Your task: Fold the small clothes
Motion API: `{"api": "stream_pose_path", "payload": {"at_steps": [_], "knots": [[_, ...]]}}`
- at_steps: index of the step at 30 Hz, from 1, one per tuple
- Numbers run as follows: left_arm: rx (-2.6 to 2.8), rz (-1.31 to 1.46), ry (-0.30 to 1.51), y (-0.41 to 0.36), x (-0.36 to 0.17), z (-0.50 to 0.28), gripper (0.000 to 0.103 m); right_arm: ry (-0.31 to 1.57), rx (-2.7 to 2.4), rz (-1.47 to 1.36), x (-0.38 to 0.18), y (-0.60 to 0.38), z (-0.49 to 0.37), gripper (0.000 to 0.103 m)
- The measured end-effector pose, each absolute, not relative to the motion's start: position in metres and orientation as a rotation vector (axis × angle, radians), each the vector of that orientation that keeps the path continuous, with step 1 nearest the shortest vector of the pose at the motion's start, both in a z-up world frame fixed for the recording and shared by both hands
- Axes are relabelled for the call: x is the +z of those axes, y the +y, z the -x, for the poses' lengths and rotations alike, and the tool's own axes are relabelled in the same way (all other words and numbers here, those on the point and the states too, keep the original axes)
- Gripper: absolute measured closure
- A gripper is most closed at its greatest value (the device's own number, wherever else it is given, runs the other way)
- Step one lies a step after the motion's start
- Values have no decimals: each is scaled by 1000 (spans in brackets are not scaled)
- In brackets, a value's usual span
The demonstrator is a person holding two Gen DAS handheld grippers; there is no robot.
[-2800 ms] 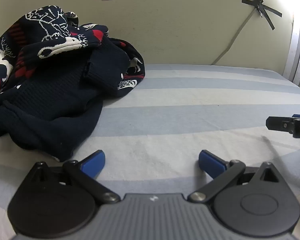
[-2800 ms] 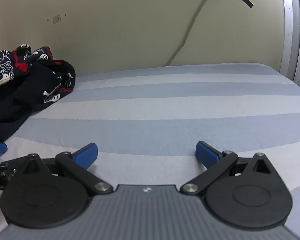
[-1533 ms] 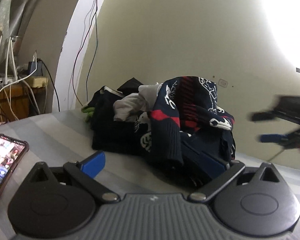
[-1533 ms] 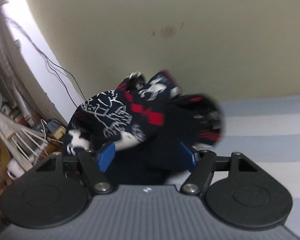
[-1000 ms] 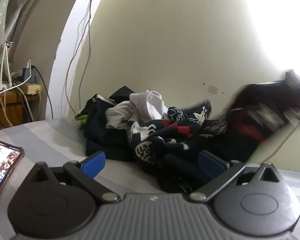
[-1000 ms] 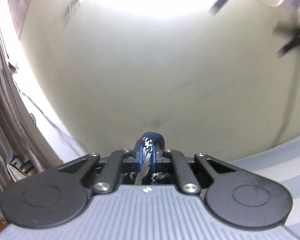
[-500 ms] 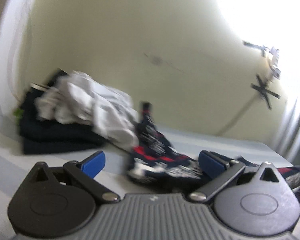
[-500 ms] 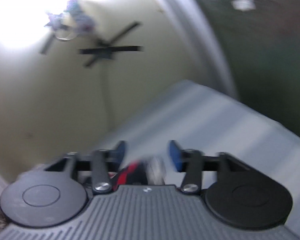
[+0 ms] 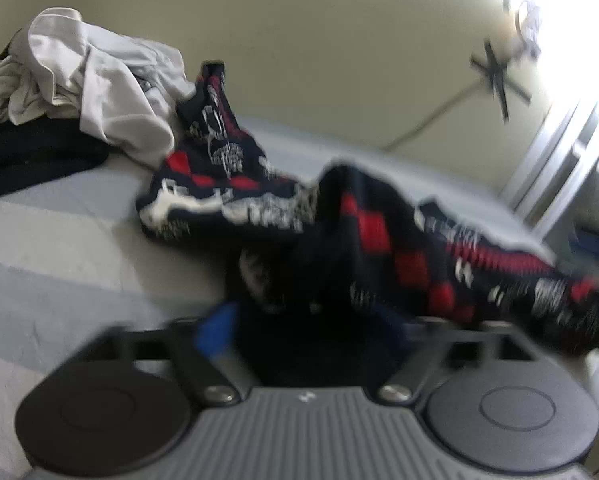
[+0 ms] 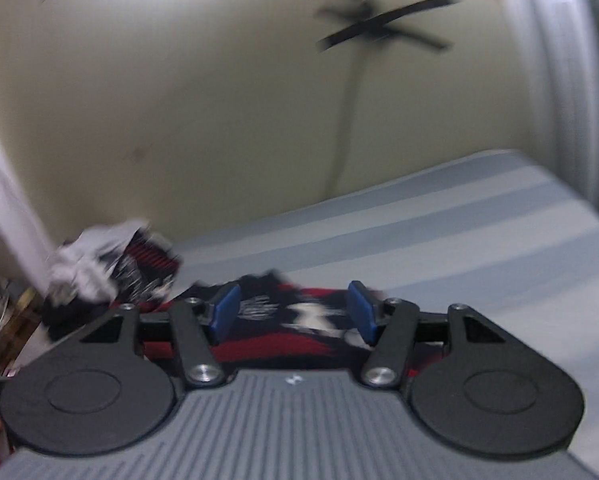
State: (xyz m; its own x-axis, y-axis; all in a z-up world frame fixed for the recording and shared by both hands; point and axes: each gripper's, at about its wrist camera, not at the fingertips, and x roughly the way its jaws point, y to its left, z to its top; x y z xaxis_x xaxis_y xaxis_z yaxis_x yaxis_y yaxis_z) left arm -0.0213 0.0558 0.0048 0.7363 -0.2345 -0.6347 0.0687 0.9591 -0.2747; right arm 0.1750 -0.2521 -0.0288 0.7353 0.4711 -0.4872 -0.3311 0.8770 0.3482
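The navy, red and white patterned knit sweater (image 9: 379,224) lies rumpled on the striped bedsheet (image 9: 59,216), right of the white garment pile (image 9: 91,92). The left gripper (image 9: 311,328) is closing with dark knit between its jaws, though blur hides any contact; the right gripper (image 10: 293,312) is opening just above the sweater, holding nothing. A bunched layer caught now would likely drag the sweater crooked.

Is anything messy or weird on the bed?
Yes. The dark patterned sweater lies crumpled and twisted across the striped bed, not flat for folding. Behind it, a white garment sits in a rumpled heap. Nothing looks torn or spilled, though the pictures are blurry.
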Motion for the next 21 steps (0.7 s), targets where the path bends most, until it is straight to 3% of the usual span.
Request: {"api": "stream_pose_path", "payload": {"at_steps": [2, 3, 8, 11, 12, 13, 15, 21], "knots": [[-112, 122, 708, 47, 5, 27, 85, 641, 488, -208, -42, -210, -203, 33], [-118, 116, 708, 47, 6, 30, 92, 660, 482, -197, -46, -194, -232, 29], [-208, 203, 739, 66, 20, 57, 94, 814, 511, -163, -93, -165, -284, 27], [-276, 198, 749, 77, 32, 93, 94, 861, 528, -59, -103, -164, -270, 31], [-301, 195, 753, 82, 36, 108, 94, 842, 544, -10, -104, -154, -266, 55], [-322, 193, 760, 86, 38, 121, 99, 836, 559, 6, -102, -158, -263, 85], [-336, 160, 785, 94, 43, 144, 101, 745, 554, 21, -90, -151, -249, 90], [-232, 45, 756, 106, 62, 142, 98, 377, 639, -227, -19, -180, -205, 91]]}}
